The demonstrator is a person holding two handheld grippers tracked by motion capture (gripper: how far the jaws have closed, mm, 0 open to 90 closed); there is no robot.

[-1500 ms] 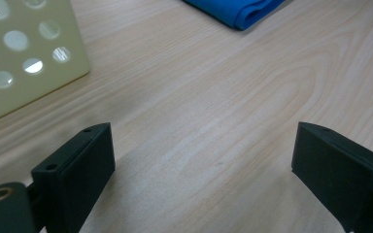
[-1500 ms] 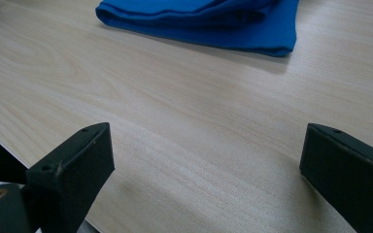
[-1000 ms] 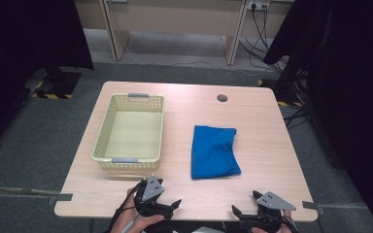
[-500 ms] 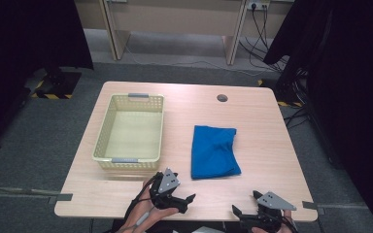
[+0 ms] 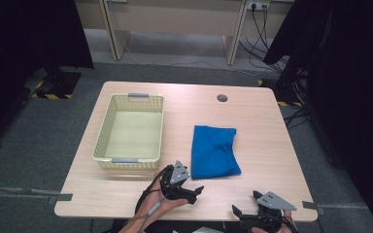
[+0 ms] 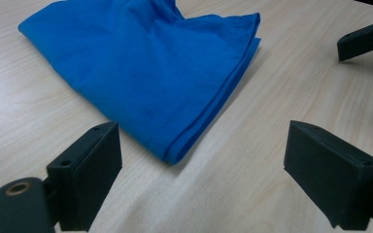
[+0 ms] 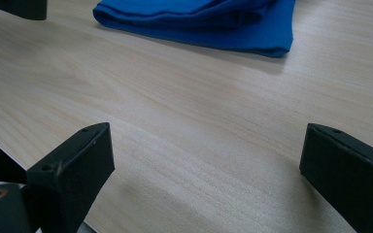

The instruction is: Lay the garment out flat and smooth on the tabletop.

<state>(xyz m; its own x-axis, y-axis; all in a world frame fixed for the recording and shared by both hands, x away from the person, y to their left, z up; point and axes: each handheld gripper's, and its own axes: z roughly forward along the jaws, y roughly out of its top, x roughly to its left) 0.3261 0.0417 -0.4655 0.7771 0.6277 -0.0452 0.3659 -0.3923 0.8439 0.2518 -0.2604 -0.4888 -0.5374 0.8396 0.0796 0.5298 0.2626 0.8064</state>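
Now the left gripper [image 5: 194, 191], jaws spread and just closing slightly with nothing between them, is nearing the folded blue cloth's [image 5: 213, 151] near corner by the table's [image 5: 252, 121] front edge; the right gripper [image 5: 245, 213] is waiting released. Pinching only the top layer risks unfolding it.

**Colours on the table**

Folded cloth [image 5: 213, 151]: plain bright blue, no print. Basket [image 5: 129, 128]: pale yellow lattice walls, grey handles. Table [image 5: 252, 121]: light wood grain, one dark round hole. Left gripper [image 5: 190, 190] and right gripper [image 5: 246, 216]: black jaws, grey top plates. Floor: grey.
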